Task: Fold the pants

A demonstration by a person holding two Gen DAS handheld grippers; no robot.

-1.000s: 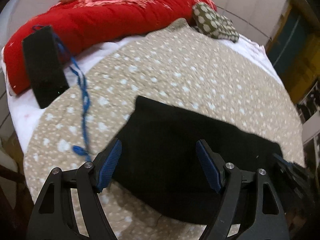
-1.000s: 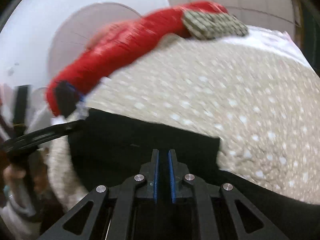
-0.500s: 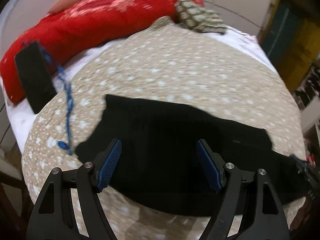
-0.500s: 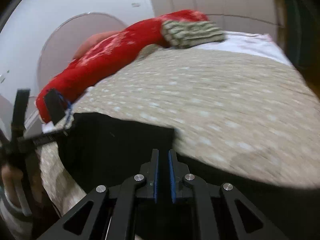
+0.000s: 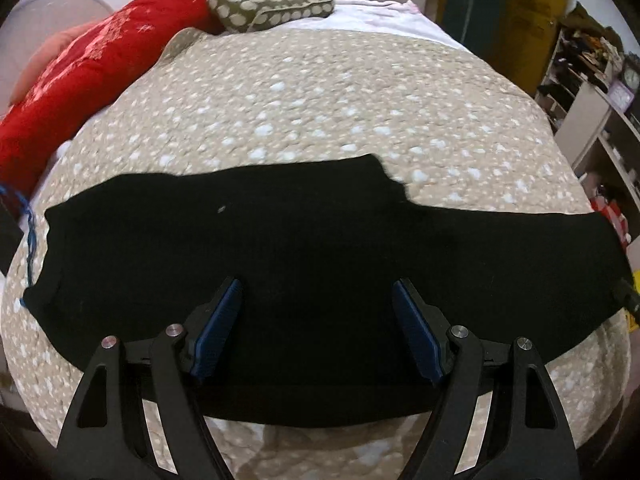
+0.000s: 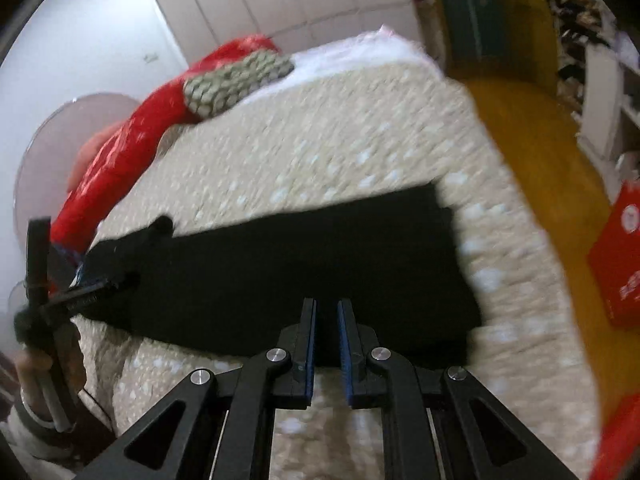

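The black pants [image 5: 320, 240] lie flat and stretched out lengthwise across the near part of the bed; they also show in the right wrist view [image 6: 300, 264]. My left gripper [image 5: 316, 320] is open and empty, its blue pads wide apart above the pants' near edge. My right gripper [image 6: 325, 320] hovers over the pants' leg end with its jaws slightly parted, a narrow gap between the pads and nothing held. The left gripper and the hand holding it appear at the left of the right wrist view [image 6: 44, 280].
The bed carries a beige spotted quilt [image 5: 320, 100]. A red blanket [image 5: 100, 52] and a green dotted cushion [image 5: 272, 4] lie at the far side. A blue cord [image 5: 28, 236] lies at the left. Shelves [image 5: 592, 100] and a yellow floor [image 6: 540, 140] are on the right.
The pants have been pulled out from a folded bundle into a long flat strip. My right gripper let go of the cloth and parted slightly. Both views swung right.
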